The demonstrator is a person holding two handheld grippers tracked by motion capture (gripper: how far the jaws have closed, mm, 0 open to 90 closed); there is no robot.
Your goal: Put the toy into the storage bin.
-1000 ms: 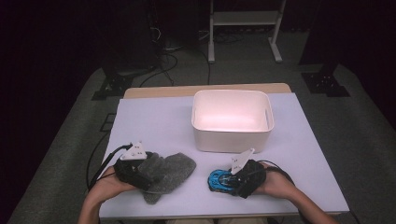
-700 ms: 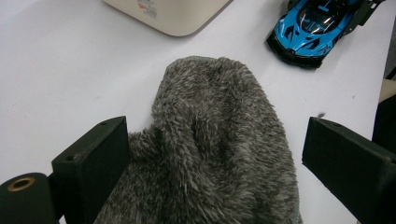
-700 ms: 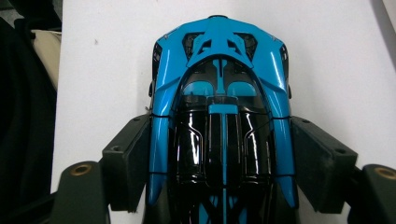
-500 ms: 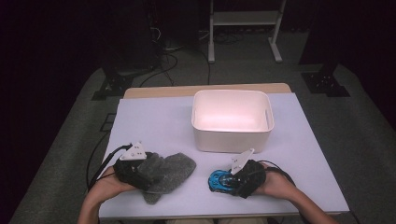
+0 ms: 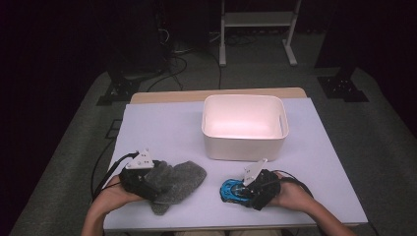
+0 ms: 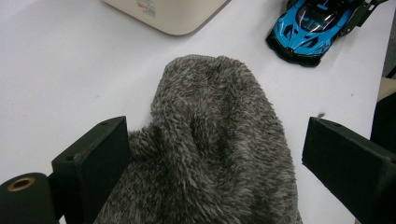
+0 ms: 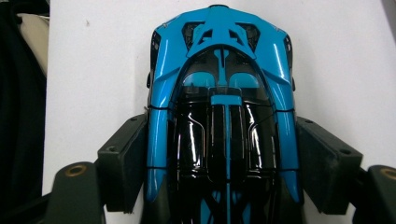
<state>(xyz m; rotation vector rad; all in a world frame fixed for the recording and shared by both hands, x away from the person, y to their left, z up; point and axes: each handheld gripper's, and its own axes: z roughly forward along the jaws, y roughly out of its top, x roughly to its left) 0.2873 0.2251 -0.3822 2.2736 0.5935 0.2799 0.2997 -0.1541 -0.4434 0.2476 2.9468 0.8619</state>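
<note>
Right gripper (image 7: pixel 219 172): its jaws stand either side of the toy car (image 7: pixel 219 107), against the car's flanks at mid-body. They look closed on it, though how firmly cannot be told. The car sits wheels-down on the tabletop (image 5: pixel 162 128), near the front edge, right of centre.

Left gripper (image 6: pixel 210 163): jaws released and spread wide. The grey fleece cloth (image 6: pixel 219 140) lies between them; the left jaw touches its edge, the right jaw stands well clear. The cloth rests flat on the tabletop, near the front edge, left of centre.

Judgement on the step in hand: the car is being taken up, probably for the white bin (image 5: pixel 244 125) beyond it.
- The grip is across the widest part of a glossy body, so slippage is the main risk. Keep the jaws square to the flanks and low on the sills.
- Lift straight up before travelling, high enough to clear the bin's near wall.
- For the cloth, the jaws need to gather a fold near the middle; a pinch at the edge would let the rest drag.

Surroundings: the bin is empty and stands just behind both items, nothing between it and the car. Cloth and car lie near each other but apart. Each gripper trails a cable (image 5: pixel 105 169) at the tabletop edge, which could snag on a long reach. Stands and more cabling occupy the dark floor beyond, well clear.
</note>
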